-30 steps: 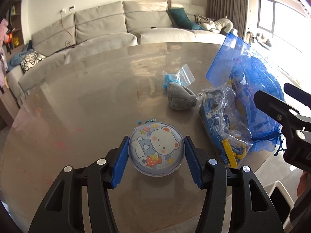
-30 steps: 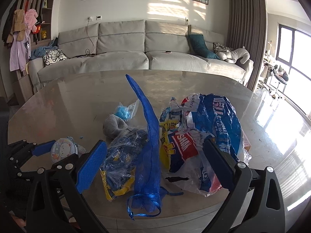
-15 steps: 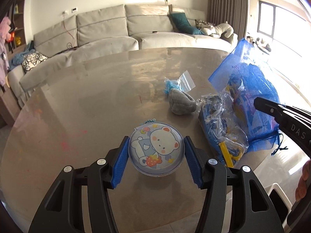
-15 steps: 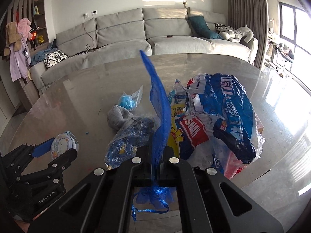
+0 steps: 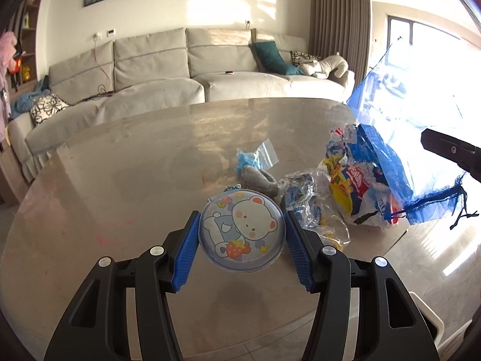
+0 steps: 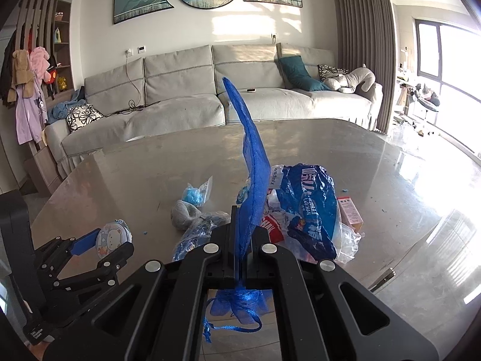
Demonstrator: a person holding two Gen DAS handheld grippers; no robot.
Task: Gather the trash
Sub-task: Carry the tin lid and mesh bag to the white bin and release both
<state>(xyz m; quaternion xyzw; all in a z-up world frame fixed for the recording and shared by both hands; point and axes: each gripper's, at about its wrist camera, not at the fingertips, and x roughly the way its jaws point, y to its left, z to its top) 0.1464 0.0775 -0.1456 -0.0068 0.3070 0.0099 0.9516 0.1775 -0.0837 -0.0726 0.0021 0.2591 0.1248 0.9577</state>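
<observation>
Round pale-blue plastic case (image 5: 242,229) shows a white cartoon bear with pink cheeks, a red-orange strawberry and small yellow stars; the black left gripper (image 5: 242,240) carries ribbed royal-blue pads (image 5: 187,255); right of the case, the sheer royal-blue mesh drawstring bag (image 6: 255,168) sits in the all-black right gripper (image 6: 240,234); right of the case too, a crumpled plastic wrapper (image 5: 357,186) in blue, white, red and yellow; behind the case, a grey felt lump (image 5: 260,180) and a clear zip bag of sky-blue bits (image 5: 255,159); glossy beige-grey stone table (image 5: 120,180) with faint red marks.

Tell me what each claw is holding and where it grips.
Left claw: round bear case, pinched at opposite side edges. Right claw: blue mesh bag, clamped near its drawstring end.
</observation>
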